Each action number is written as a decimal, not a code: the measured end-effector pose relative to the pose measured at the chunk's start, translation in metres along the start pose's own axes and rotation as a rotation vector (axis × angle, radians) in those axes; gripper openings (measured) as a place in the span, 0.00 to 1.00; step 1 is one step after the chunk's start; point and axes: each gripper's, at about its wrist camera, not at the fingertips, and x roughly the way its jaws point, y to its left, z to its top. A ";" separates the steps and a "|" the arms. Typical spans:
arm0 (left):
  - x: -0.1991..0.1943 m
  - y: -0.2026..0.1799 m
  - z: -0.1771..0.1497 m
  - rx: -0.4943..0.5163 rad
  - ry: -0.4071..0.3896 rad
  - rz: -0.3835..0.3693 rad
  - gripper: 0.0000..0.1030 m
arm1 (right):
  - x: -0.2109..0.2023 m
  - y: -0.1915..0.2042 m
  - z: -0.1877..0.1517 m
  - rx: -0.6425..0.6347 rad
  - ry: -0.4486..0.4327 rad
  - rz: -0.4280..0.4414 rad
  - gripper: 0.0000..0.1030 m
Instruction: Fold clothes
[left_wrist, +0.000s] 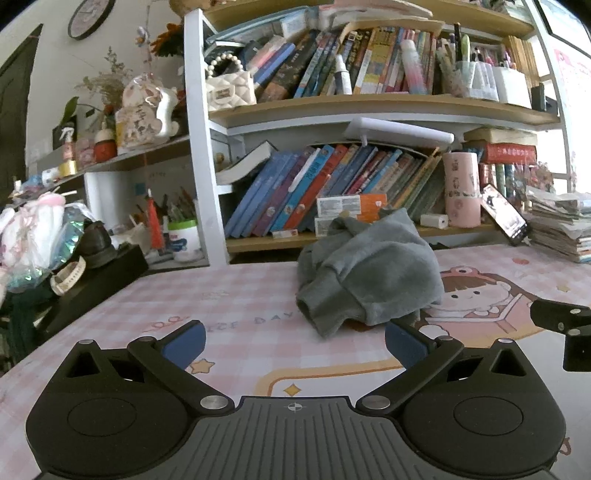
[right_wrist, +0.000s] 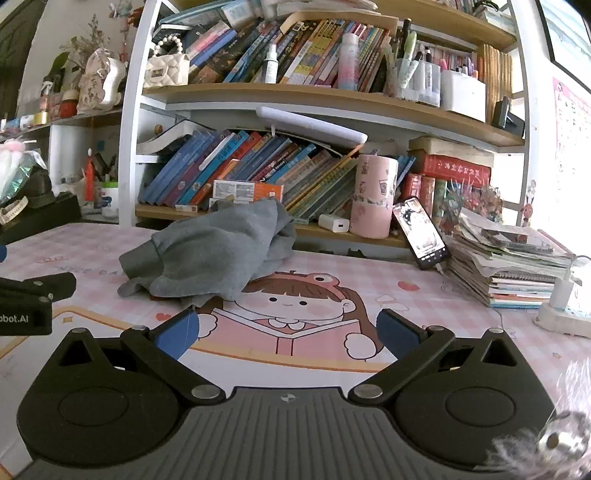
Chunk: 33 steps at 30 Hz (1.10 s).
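Observation:
A crumpled grey sweatshirt (left_wrist: 365, 273) lies in a heap on the pink checked desk mat (left_wrist: 236, 306), a cuffed sleeve pointing toward me. My left gripper (left_wrist: 293, 341) is open and empty, low over the mat just short of the sleeve. The sweatshirt also shows in the right wrist view (right_wrist: 214, 251), ahead and to the left. My right gripper (right_wrist: 288, 332) is open and empty above the cartoon girl print (right_wrist: 291, 310). The right gripper's body shows at the left wrist view's right edge (left_wrist: 565, 325).
A bookshelf (left_wrist: 332, 110) packed with books stands right behind the sweatshirt. A phone (right_wrist: 419, 236) leans beside a pink cylinder (right_wrist: 373, 195). A stack of notebooks (right_wrist: 509, 266) and a power strip (right_wrist: 565, 314) sit at the right. Black box and clutter (left_wrist: 81, 269) at the left.

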 end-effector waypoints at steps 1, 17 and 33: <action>-0.001 0.001 0.000 -0.002 -0.001 -0.003 1.00 | 0.000 0.000 0.000 -0.002 -0.002 -0.001 1.00; 0.004 -0.013 0.001 0.070 0.014 -0.007 1.00 | 0.001 -0.002 -0.001 0.011 -0.012 -0.006 1.00; 0.004 -0.007 0.000 0.030 0.019 0.000 1.00 | 0.000 -0.001 -0.001 0.006 -0.015 0.001 1.00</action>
